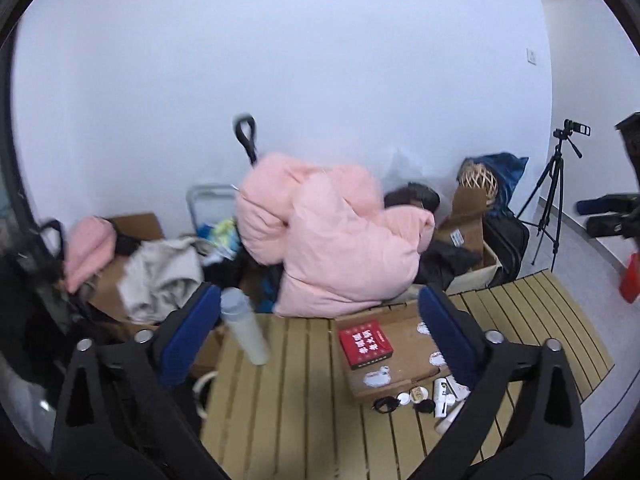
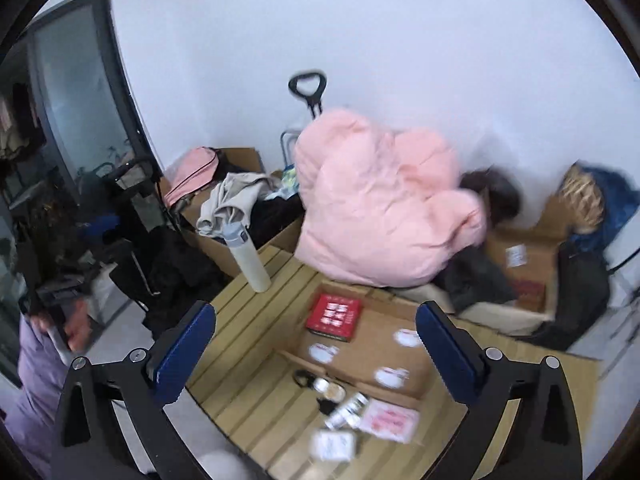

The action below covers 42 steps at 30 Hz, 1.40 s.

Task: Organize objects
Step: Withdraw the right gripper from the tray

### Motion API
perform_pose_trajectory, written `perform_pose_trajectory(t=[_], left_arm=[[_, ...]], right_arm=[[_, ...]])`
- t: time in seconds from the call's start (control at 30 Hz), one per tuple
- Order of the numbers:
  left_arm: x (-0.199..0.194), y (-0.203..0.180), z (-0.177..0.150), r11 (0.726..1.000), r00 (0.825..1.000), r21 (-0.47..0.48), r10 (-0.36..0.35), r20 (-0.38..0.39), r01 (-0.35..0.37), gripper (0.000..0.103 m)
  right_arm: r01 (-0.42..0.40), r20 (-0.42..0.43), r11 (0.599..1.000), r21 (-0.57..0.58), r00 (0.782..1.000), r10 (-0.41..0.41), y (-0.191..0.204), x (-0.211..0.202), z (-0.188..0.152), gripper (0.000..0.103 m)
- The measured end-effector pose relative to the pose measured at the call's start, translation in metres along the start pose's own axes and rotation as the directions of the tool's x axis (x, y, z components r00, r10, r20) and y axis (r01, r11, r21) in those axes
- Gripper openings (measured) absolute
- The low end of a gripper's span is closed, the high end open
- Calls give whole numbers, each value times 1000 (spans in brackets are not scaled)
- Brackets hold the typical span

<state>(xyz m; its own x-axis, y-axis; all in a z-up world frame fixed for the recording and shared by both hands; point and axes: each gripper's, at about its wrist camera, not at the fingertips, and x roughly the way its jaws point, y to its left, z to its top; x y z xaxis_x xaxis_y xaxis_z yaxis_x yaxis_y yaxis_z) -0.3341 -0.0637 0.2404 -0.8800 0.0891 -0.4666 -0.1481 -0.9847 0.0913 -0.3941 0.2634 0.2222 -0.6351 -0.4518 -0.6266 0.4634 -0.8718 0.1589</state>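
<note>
A wooden slatted table (image 1: pixel 296 400) (image 2: pixel 256 408) carries a flat cardboard box (image 1: pixel 404 336) (image 2: pixel 360 356) with a red box (image 1: pixel 365 343) (image 2: pixel 334 316) on it. A white bottle with a grey cap (image 1: pixel 245 326) (image 2: pixel 247 259) stands at the table's far left. Small items lie near the front: white tubes (image 1: pixel 440 398) (image 2: pixel 347 410), round tins (image 1: pixel 418 394) (image 2: pixel 334 390), a pink packet (image 2: pixel 388 420) and a white case (image 2: pixel 334 445). My left gripper (image 1: pixel 320 344) and right gripper (image 2: pixel 316 352) are both open and empty, held above the table.
A big pink quilt (image 1: pixel 332 240) (image 2: pixel 380 200) is piled behind the table, over cardboard boxes of clothes (image 1: pixel 160 272) (image 2: pixel 232 200). A trolley handle (image 1: pixel 246 136) (image 2: pixel 308 88) stands by the white wall. A camera tripod (image 1: pixel 554 196) stands on the right. A dark suitcase (image 2: pixel 132 236) is on the left.
</note>
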Motion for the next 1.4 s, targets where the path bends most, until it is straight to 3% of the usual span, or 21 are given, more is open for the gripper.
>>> perform_pose_trajectory(t=[0.1, 0.27, 0.33, 0.4, 0.47, 0.6, 0.73, 0.9, 1.1, 1.3, 1.4], left_arm=[[-48, 0, 11, 999, 999, 0, 50, 11, -50, 102], [-82, 0, 17, 985, 986, 46, 165, -19, -164, 102], [-90, 1, 20, 974, 975, 62, 220, -35, -217, 102], [-100, 5, 24, 966, 965, 55, 256, -57, -253, 102], [-110, 11, 27, 968, 965, 23, 252, -75, -251, 102], [-127, 12, 23, 971, 968, -5, 237, -83, -239, 102], [-134, 5, 4, 975, 971, -6, 219, -97, -221, 103], [-125, -8, -52, 984, 971, 25, 178, -162, -176, 103], [-101, -26, -149, 992, 985, 16, 128, -114, -127, 103], [-39, -43, -243, 996, 993, -73, 33, -110, -42, 103], [-8, -65, -282, 994, 991, -102, -41, -129, 28, 103]], right_arm=[[41, 27, 999, -33, 999, -40, 2, -81, -5, 102], [174, 24, 980, -93, 985, -173, 1, -157, -20, 102], [231, -3, 964, -129, 972, -234, -3, -178, -23, 102], [303, -44, 923, -237, 946, -322, -5, -194, -30, 102], [333, -69, 898, -289, 928, -367, -11, -208, -35, 102], [378, -104, 896, -234, 906, -410, -27, -226, -43, 102], [372, -122, 895, -246, 904, -409, -18, -228, -64, 102], [278, -187, 900, -335, 917, -353, 9, -196, -118, 102], [155, -280, 912, -380, 920, -273, 32, -120, -197, 102], [81, -265, 961, -265, 952, -154, 22, -28, -258, 102], [40, -212, 993, -111, 975, -63, 2, 19, -281, 102]])
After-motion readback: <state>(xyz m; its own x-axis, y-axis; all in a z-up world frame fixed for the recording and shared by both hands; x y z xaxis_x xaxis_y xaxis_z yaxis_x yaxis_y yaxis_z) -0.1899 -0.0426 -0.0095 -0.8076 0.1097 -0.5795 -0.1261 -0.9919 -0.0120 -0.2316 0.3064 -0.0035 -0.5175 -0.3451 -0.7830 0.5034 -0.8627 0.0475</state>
